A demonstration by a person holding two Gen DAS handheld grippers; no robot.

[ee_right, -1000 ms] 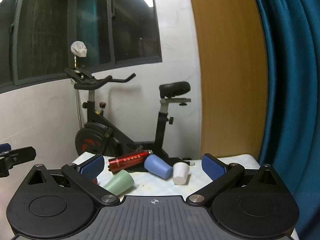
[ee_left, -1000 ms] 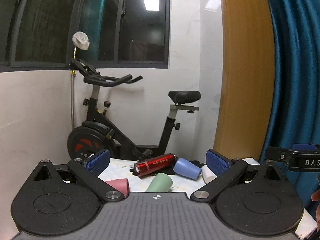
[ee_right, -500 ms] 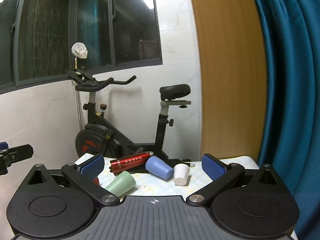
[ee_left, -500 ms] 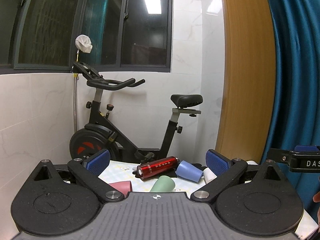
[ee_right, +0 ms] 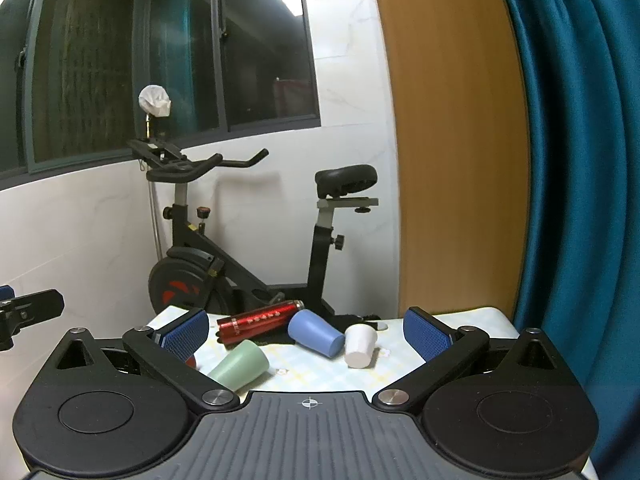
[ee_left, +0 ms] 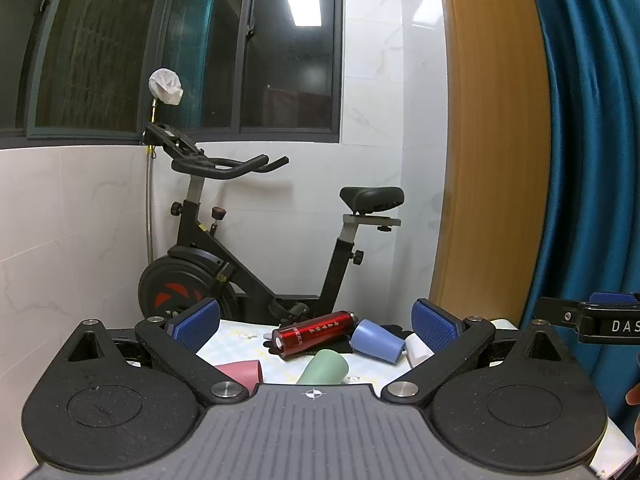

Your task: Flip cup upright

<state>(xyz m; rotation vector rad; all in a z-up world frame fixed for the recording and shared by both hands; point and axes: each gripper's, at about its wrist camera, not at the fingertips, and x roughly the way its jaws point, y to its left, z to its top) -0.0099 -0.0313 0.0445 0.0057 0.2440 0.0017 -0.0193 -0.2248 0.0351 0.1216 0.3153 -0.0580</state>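
Note:
Several cups lie on a small table with a pale checked cloth [ee_right: 320, 372]. A green cup [ee_right: 240, 366] lies on its side nearest me, also in the left wrist view [ee_left: 324, 368]. A blue cup [ee_right: 316, 333] lies on its side behind it [ee_left: 377, 340]. A white cup [ee_right: 360, 345] stands mouth down at the right [ee_left: 418, 349]. A pink cup [ee_left: 240, 372] lies at the left. My left gripper [ee_left: 316, 322] and right gripper [ee_right: 306, 330] are both open and empty, held short of the cups.
A red bottle [ee_right: 260, 320] lies on its side at the back of the table, on a dark cloth [ee_right: 352, 320]. An exercise bike [ee_right: 248, 240] stands behind the table against the white tiled wall. A wooden panel [ee_right: 452, 140] and a blue curtain [ee_right: 580, 160] are at the right.
Both views have tilted slightly up and the cups sit a little lower in frame. Both grippers stay open; nothing on the table has moved.

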